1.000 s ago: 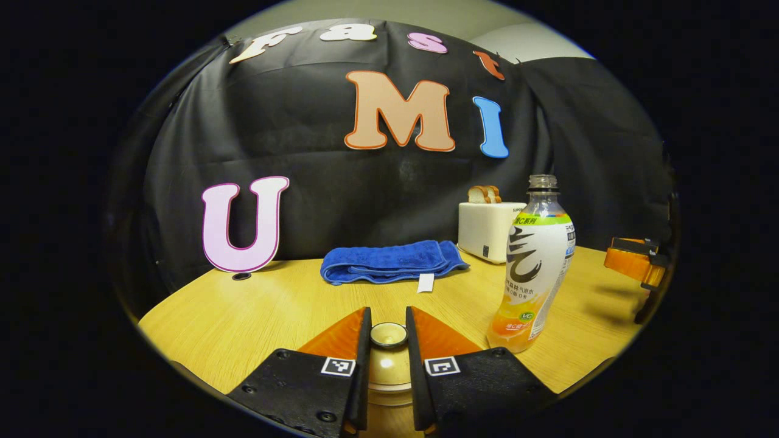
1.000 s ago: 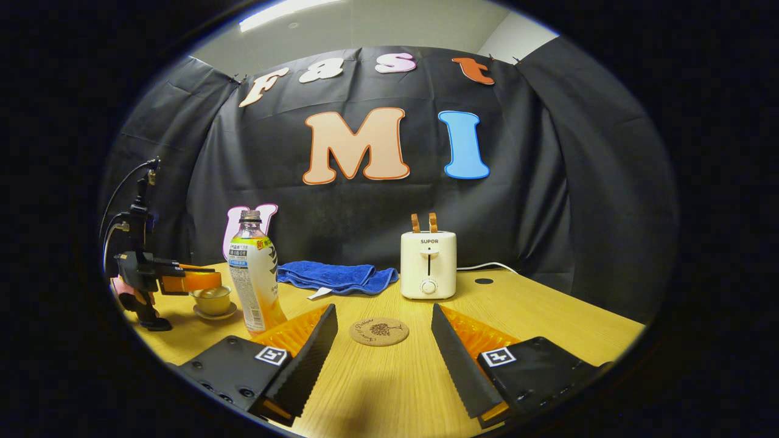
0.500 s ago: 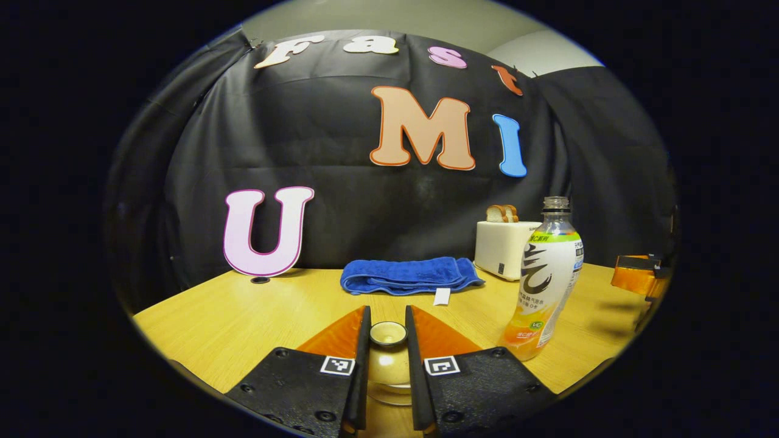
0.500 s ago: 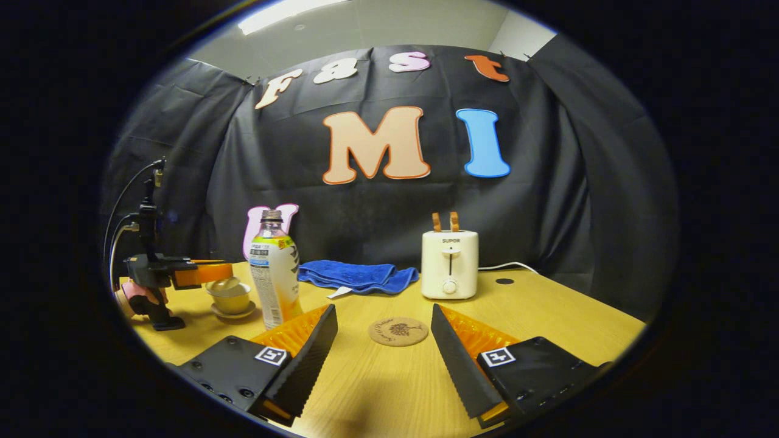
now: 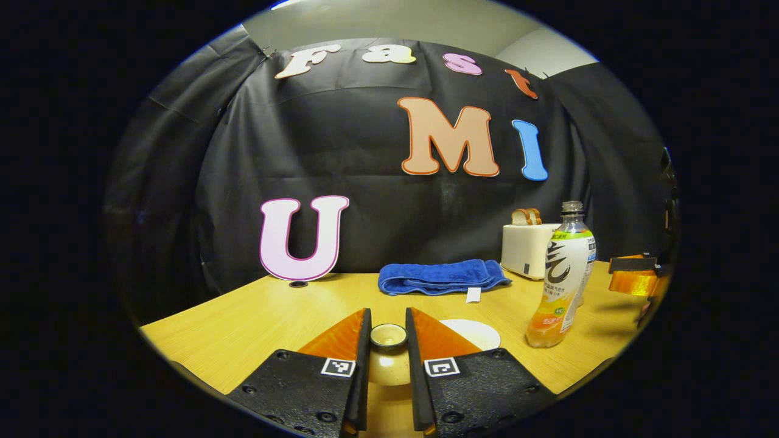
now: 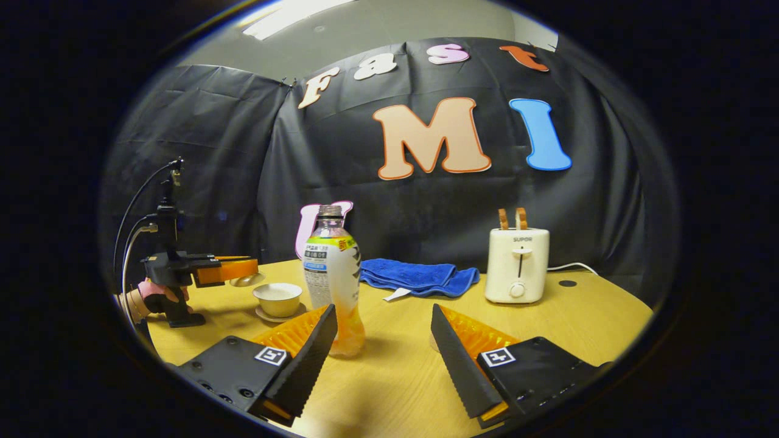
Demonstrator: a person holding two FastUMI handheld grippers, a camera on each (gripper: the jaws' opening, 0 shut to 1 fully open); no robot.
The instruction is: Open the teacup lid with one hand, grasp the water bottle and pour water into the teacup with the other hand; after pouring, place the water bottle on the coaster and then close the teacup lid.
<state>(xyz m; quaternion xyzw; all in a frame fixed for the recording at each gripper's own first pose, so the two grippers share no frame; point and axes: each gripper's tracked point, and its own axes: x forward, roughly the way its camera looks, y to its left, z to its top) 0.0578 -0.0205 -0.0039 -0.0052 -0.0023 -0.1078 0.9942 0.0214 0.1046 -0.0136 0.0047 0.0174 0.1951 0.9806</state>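
Observation:
My left gripper [image 5: 388, 333] is shut on the knob of the cream teacup lid [image 5: 388, 366] and holds it off the cup. In the right gripper view the same gripper [image 6: 226, 269] hangs with the lid [image 6: 247, 280] up and left of the uncovered teacup [image 6: 277, 298], which sits on its saucer [image 6: 272, 316]. The capless water bottle [image 6: 332, 277] stands upright just beyond my open right gripper [image 6: 383, 340], close to the left fingertip [image 6: 322, 331] and untouched. A sliver of the cork coaster [image 6: 431, 342] peeks out beside the other finger. In the left gripper view the bottle [image 5: 563, 274] stands at the right.
A folded blue towel [image 6: 419, 277] and a white toaster [image 6: 517, 265] holding toast stand at the back of the wooden table [image 6: 389, 389]. A hand [image 6: 152, 293] grips the left gripper's handle, with cables rising above it. The right gripper [image 5: 636, 280] shows at the far right edge.
My left gripper has lifted the lid off the cup and carried it up and to the left. My right gripper has swung left, so the bottle is now close in front of it.

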